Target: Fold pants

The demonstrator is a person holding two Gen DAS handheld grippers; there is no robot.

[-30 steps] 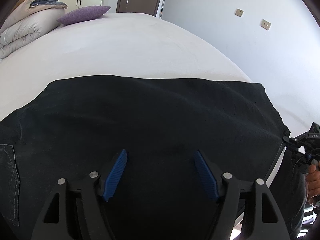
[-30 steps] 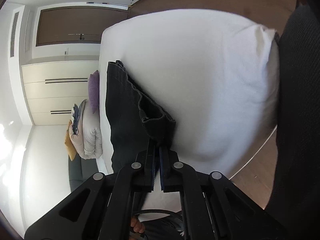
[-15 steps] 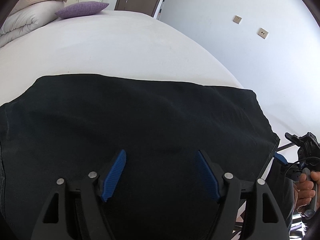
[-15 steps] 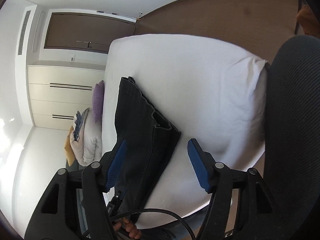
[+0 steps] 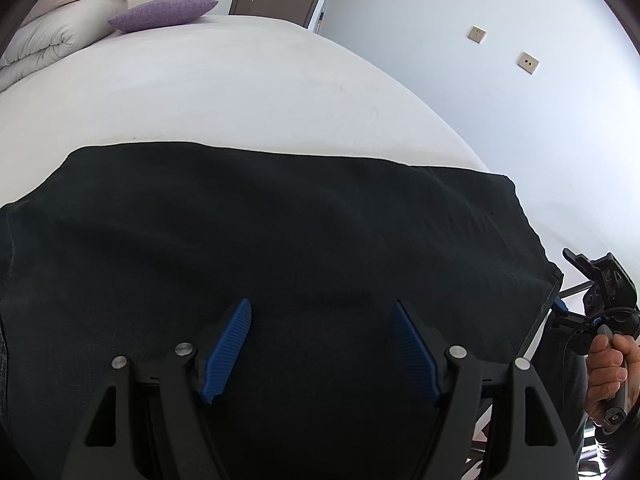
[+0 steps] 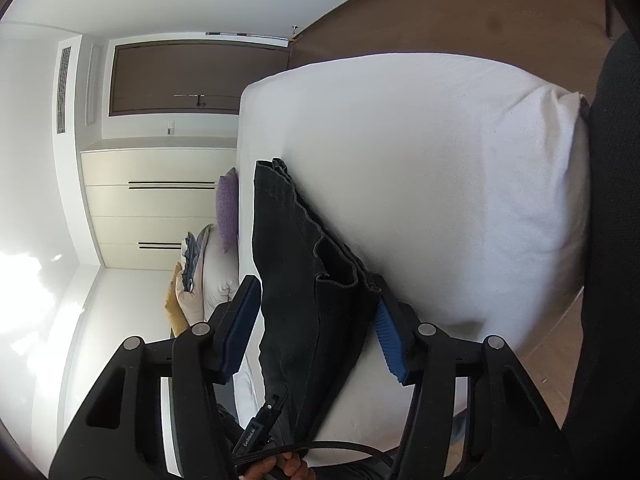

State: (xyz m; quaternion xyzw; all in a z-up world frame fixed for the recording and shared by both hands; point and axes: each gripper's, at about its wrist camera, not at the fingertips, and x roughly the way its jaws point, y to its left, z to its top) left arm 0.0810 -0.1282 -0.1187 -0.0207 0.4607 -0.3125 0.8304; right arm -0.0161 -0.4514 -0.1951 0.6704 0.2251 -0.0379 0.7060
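Left wrist view shows the black pants (image 5: 280, 232) spread flat across the white bed (image 5: 240, 92), near its front edge. The cloth looks soft, limp and fairly heavy, likely denim, so it should drape and hold a crease; the layered hem edge seems the best place to pinch. The left gripper (image 5: 320, 344) hangs wide open above the fabric, holding nothing. The right gripper (image 6: 316, 320) is also spread wide, its 2 pads straddling the hem end without clamping.

I see black pants (image 5: 280, 240) lying folded flat. Their layered hem edges (image 6: 320, 240) are stacked unevenly.
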